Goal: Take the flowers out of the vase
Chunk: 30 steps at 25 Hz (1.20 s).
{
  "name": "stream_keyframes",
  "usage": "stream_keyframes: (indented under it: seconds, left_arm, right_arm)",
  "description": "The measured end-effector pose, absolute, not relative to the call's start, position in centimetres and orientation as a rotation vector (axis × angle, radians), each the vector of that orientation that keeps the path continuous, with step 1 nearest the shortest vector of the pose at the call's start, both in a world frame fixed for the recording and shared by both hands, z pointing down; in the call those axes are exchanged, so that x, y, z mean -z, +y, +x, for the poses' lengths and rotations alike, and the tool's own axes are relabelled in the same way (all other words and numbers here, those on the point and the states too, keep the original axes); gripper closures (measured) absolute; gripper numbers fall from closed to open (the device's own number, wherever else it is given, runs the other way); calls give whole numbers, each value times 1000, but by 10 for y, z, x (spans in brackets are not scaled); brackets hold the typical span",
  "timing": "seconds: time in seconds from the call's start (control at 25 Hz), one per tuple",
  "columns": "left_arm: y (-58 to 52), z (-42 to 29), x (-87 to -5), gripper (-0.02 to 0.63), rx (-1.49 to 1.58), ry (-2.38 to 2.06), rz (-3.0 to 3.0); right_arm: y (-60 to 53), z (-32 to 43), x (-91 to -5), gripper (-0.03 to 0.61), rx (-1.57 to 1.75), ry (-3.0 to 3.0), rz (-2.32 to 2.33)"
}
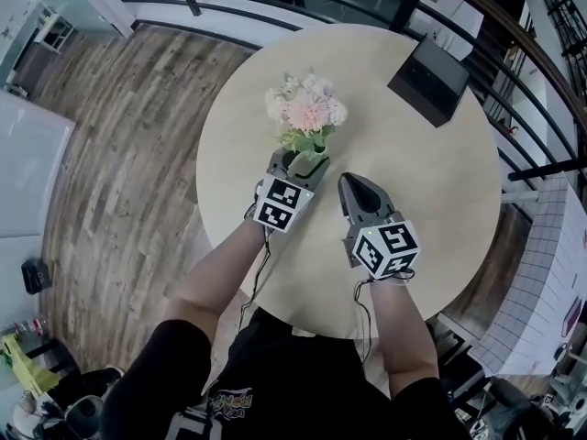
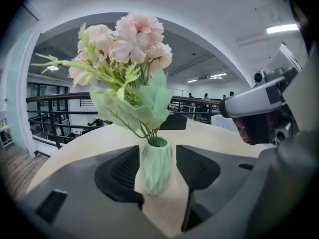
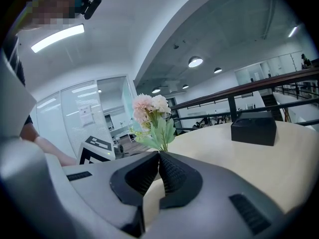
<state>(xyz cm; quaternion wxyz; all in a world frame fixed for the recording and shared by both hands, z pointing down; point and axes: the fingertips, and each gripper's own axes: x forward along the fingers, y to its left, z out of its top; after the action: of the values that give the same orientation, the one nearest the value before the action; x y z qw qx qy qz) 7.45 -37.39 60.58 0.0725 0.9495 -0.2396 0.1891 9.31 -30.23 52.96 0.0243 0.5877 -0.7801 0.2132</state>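
Note:
A pale green faceted vase (image 1: 308, 161) stands on the round beige table (image 1: 413, 181) and holds a bunch of pink and cream flowers (image 1: 306, 110) with green leaves. My left gripper (image 1: 301, 165) is open, with one jaw on each side of the vase. In the left gripper view the vase (image 2: 156, 171) stands upright between the dark pads (image 2: 117, 171), with a gap showing on its right side, and the flowers (image 2: 127, 44) rise above it. My right gripper (image 1: 347, 181) is shut and holds nothing, just right of the vase. In the right gripper view its jaws (image 3: 159, 157) meet and the flowers (image 3: 152, 111) stand beyond them.
A black box (image 1: 429, 79) sits at the table's far right, also seen as the box (image 3: 253, 128) in the right gripper view. A dark railing (image 1: 514, 44) curves behind the table. Wooden floor (image 1: 128, 126) lies to the left. The left gripper's marker cube (image 3: 97, 151) shows beside the right jaws.

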Motion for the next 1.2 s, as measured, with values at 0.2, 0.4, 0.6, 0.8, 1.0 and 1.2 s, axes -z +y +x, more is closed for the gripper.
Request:
stream_keyframes:
  seconds: [0.2, 0.4, 0.6, 0.8, 1.0, 1.2]
  left_arm:
    - [-377, 77, -612, 391, -581, -713, 2857]
    - [-379, 80, -614, 393, -568, -712, 2852]
    - [-379, 80, -614, 393, -559, -706, 2854]
    - [-379, 81, -614, 393, -549, -703, 2854]
    - [-371, 76, -615, 393, -540, -702, 2854]
    - [-379, 81, -614, 393, -534, -699, 2855]
  right_arm:
    - [-318, 94, -538, 554, -648, -2424, 1780]
    - [-341, 90, -550, 477, -638, -2436, 1693]
    - [-365, 87, -563, 457, -633, -2426, 1623]
    - [-383, 81, -574, 434, -619, -2439, 1530]
    - [-386, 67, -582, 433, -631, -2492, 1421]
    - [-400, 67, -582, 434, -641, -2554, 1345]
